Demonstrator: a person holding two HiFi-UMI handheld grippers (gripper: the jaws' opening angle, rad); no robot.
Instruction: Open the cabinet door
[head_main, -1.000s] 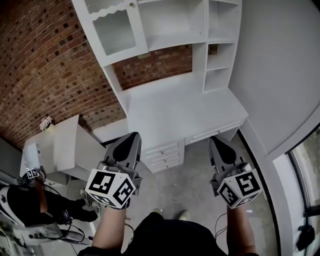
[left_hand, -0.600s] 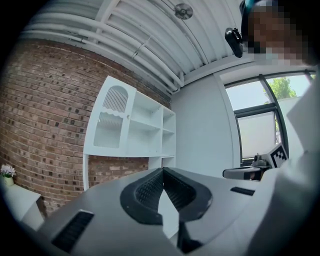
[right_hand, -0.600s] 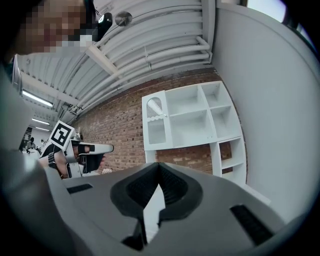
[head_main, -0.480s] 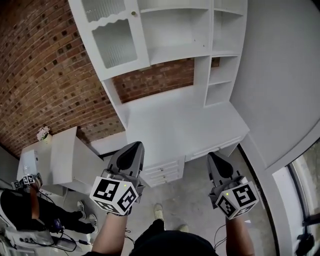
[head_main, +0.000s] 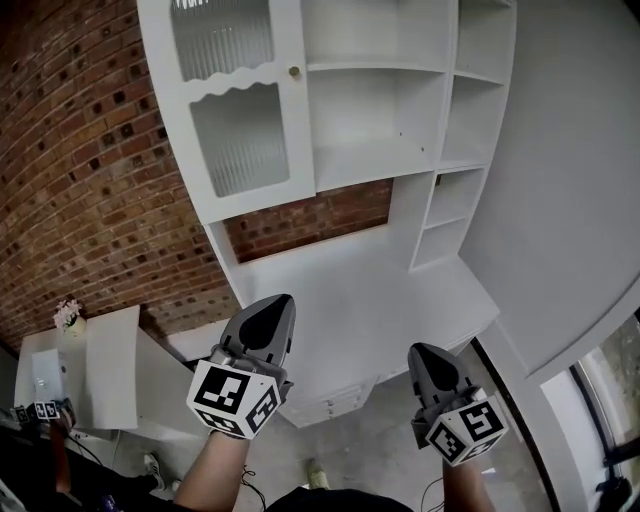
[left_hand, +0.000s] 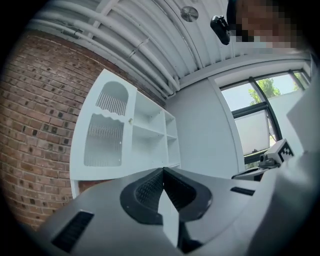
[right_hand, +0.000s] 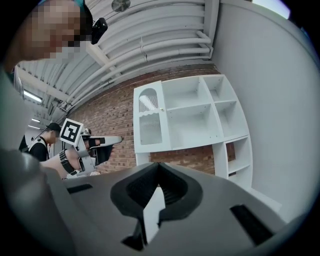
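Note:
A white cabinet door (head_main: 235, 100) with ribbed glass panes hangs closed at the upper left of a white desk hutch, with a small brass knob (head_main: 294, 72) on its right edge. My left gripper (head_main: 268, 318) is shut and empty, held level well below the door, over the desk top (head_main: 340, 280). My right gripper (head_main: 428, 362) is shut and empty too, farther right. The left gripper view shows the door (left_hand: 105, 132) and knob (left_hand: 131, 120) ahead of the shut left gripper (left_hand: 163, 170). In the right gripper view the door (right_hand: 149, 117) stands far beyond the shut right gripper (right_hand: 159, 165).
Open shelves (head_main: 375, 100) fill the hutch right of the door, against a brick wall (head_main: 80, 200). Drawers (head_main: 335, 405) sit under the desk. A low white table (head_main: 95, 365) stands at lower left. A plain white wall (head_main: 580, 200) runs along the right.
Both grippers have moved forward toward the hutch, staying shut. The cabinet door and shelves now look larger and nearer in the head view.

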